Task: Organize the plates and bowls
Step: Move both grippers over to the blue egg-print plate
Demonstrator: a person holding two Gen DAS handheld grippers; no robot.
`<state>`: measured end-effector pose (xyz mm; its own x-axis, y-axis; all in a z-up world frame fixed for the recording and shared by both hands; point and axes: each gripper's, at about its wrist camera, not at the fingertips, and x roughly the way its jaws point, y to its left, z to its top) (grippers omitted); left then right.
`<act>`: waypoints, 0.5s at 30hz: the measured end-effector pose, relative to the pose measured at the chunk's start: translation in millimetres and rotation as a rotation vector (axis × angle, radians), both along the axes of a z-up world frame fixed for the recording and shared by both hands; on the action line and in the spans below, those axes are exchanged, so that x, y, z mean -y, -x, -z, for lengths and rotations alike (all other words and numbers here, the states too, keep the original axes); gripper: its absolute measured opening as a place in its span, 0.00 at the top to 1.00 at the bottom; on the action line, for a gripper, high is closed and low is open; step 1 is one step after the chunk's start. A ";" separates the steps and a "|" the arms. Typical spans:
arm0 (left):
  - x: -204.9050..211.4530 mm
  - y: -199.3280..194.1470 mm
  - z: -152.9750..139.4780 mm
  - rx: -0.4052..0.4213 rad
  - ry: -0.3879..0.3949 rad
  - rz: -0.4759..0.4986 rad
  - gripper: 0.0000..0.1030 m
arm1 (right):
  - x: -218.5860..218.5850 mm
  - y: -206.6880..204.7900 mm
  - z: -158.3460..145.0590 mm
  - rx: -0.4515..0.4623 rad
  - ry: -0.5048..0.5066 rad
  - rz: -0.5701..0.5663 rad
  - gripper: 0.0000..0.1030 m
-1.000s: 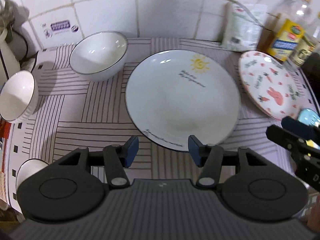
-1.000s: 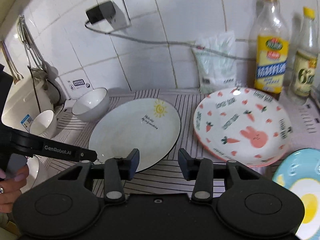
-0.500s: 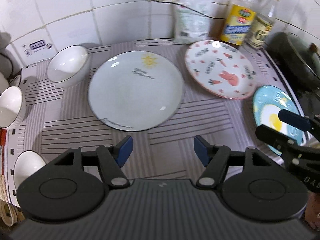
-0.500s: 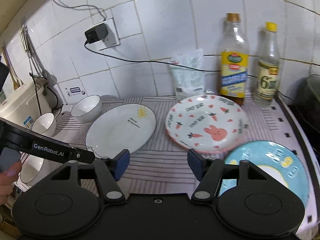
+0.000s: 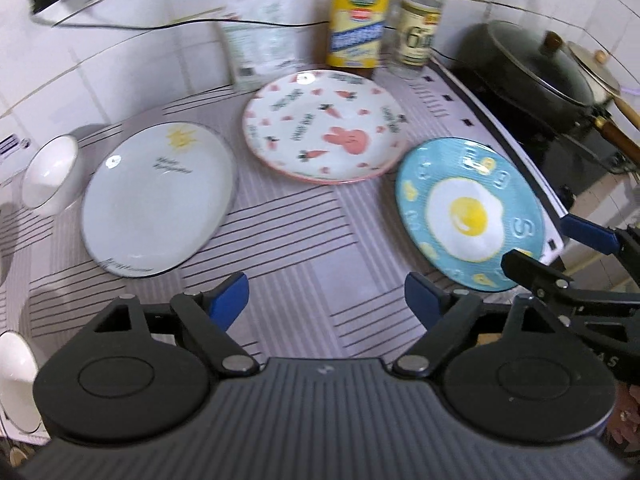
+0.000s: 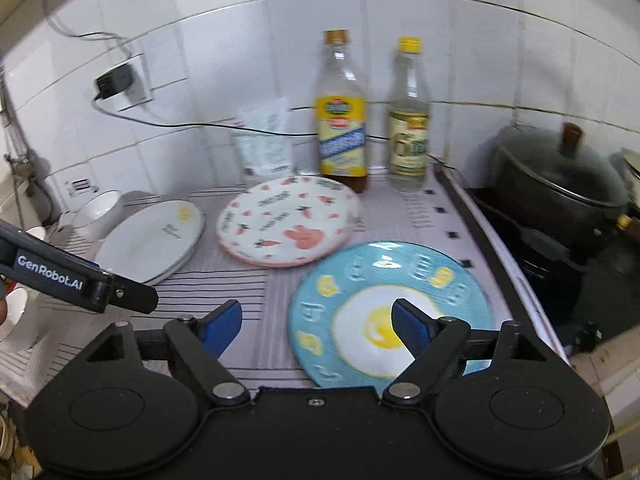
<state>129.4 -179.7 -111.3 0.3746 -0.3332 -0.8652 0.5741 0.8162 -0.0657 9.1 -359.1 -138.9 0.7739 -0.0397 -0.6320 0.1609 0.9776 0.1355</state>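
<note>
Three plates lie on the striped mat: a white sun plate at the left, a pink rabbit plate at the back, a blue fried-egg plate at the right. A white bowl leans behind the sun plate. My left gripper hovers over bare mat, jaws opening, nothing between them. My right gripper hangs over the blue plate's near left part, jaws opening and empty; it also shows in the left wrist view, the right gripper at the blue plate's right rim.
Two bottles and a white pouch stand against the tiled wall. A lidded dark pot sits on the stove at the right. More white bowls rest at the left edge. A charger is plugged in.
Both grippers have pulled back and swung right, away from the sun plate, and their jaws have spread wider. The blue plate and the pot have come into view.
</note>
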 end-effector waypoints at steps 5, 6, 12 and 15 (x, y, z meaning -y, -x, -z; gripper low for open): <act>26.1 9.6 4.0 0.009 -0.005 0.054 0.11 | 20.5 13.1 10.2 -0.011 -0.011 0.061 0.11; 31.1 10.9 5.3 0.008 -0.008 0.065 0.10 | 24.7 15.3 13.0 -0.014 -0.017 0.071 0.10; 53.5 12.7 17.5 0.010 -0.026 0.094 0.09 | 43.7 24.3 30.2 0.000 -0.059 0.157 0.10; 61.3 10.4 24.9 0.016 -0.028 0.092 0.09 | 49.4 27.8 40.6 0.031 -0.041 0.196 0.10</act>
